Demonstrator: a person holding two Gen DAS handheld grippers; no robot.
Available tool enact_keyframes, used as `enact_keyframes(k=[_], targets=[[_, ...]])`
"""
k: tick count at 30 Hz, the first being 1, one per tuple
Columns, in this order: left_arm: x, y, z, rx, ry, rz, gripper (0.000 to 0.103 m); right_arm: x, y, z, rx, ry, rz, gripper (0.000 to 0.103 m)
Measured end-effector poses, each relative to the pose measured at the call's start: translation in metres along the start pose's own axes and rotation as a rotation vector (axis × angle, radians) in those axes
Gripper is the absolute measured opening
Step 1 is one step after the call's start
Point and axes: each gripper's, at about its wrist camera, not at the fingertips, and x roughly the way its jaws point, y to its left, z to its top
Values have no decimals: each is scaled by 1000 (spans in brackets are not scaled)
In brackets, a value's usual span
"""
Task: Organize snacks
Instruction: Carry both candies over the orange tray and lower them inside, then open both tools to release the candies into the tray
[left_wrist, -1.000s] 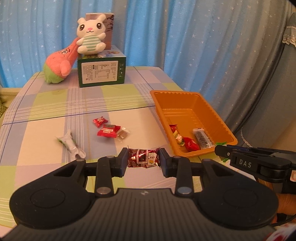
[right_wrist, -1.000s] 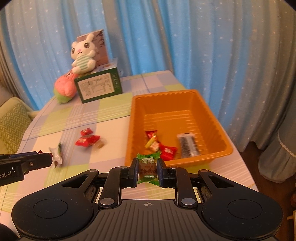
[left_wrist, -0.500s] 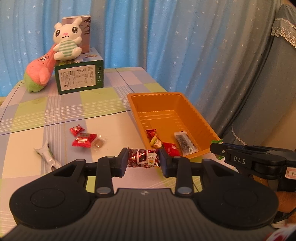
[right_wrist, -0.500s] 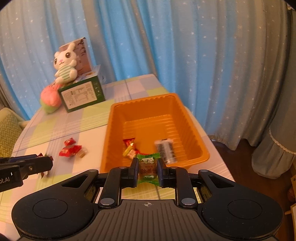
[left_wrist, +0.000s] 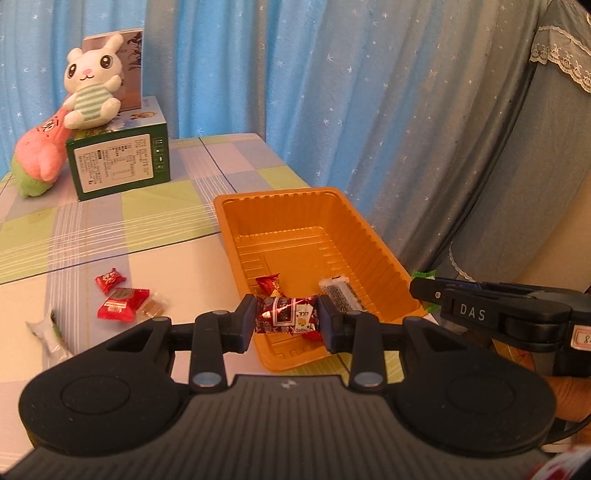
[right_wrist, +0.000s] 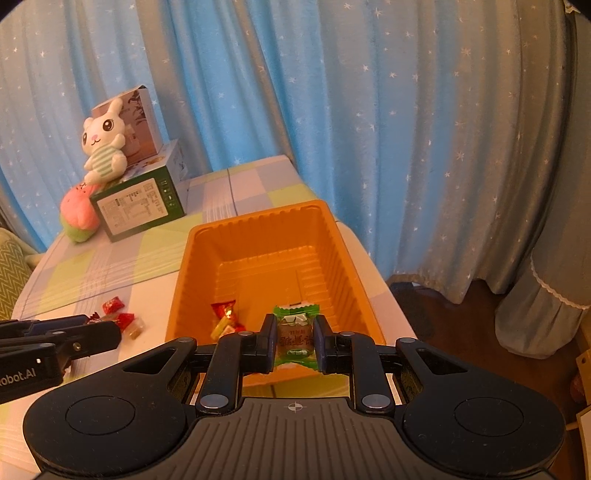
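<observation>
Your right fingers (right_wrist: 294, 341) clamp the green candy (right_wrist: 294, 332) over the tray's (right_wrist: 258, 229) near end, nearer than your left fingers (left_wrist: 287, 320), clamped on the red candy (left_wrist: 286, 319) at its near-left corner.

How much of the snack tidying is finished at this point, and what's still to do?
A few wrapped snacks already lie in the orange tray. In hand: the left gripper holds a dark red candy, the right gripper a green-wrapped one, both near the tray. Left: red candies and a white wrapper on the table.
</observation>
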Motion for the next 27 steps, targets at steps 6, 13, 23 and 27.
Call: enact_keyframes(k=[6, 13, 23, 27], targets=[[18, -3, 5, -3, 15, -7, 32, 13, -6, 9, -2, 4, 10, 21], [38, -3, 11, -11, 30, -13, 32, 28, -10, 20, -15, 8, 9, 21], [63, -5, 18, -22, 51, -23, 33, 48, -17, 27, -12, 24, 11, 21], [71, -5, 19, -24, 61, -16, 34, 53, -19, 27, -7, 30, 11, 21]])
